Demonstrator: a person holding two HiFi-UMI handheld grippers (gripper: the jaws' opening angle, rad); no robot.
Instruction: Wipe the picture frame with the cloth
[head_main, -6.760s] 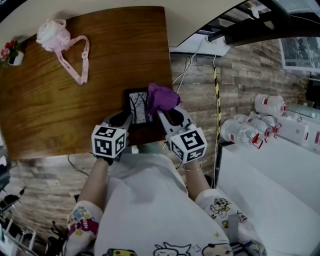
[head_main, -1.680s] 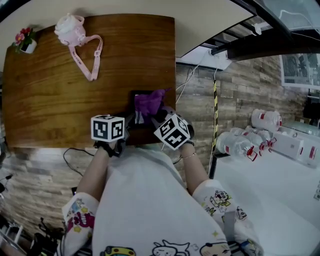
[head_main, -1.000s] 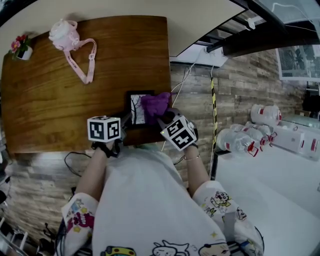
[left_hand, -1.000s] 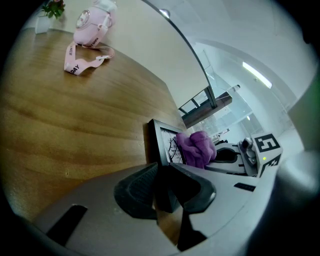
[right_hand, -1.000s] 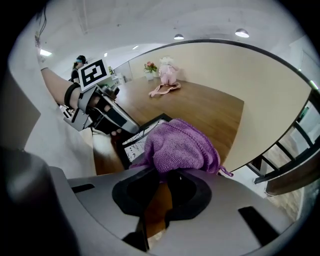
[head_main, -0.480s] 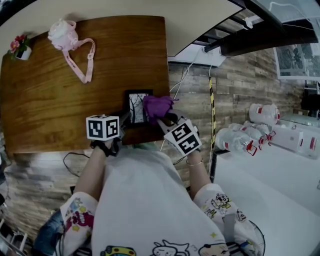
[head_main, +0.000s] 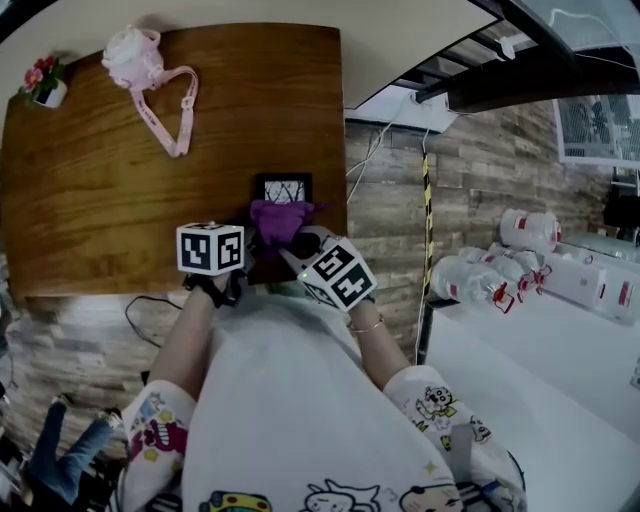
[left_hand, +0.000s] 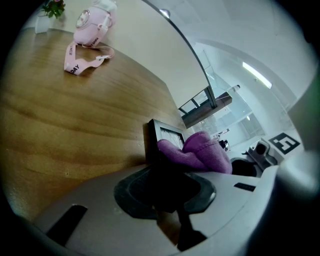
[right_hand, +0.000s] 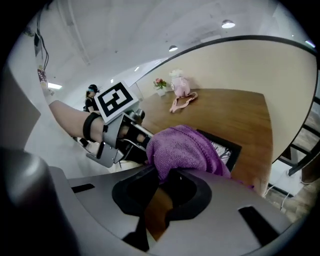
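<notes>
The picture frame is sitting near the right front corner of the wooden table, close to the edge nearest the person. Only its upper part is showing in the head view. The purple cloth is bunching over its lower half and pressing against the glass.

The left gripper is clamping the frame's near left corner, its jaws closing on the dark border. In the left gripper view the frame seems to be tipping up off the wood, though how far is hard to judge. The right gripper is pinching a fold of the cloth between its jaws, with the rest of the fabric spilling forward over the frame.

Both forearms are reaching forward from the torso and pointing down at the table. The left one is running fairly straight. The right one is angling inward toward the left, with its marker cube tilting.

The frame's lower edge and both sets of fingertips are hiding under cloth and gripper bodies in the head view, and the picture inside is too small to read.

At the table's far left corner a pink plush toy with a looped strap is lying beside a small flower pot. Well to the right, plastic bottles are lying by a white surface.
</notes>
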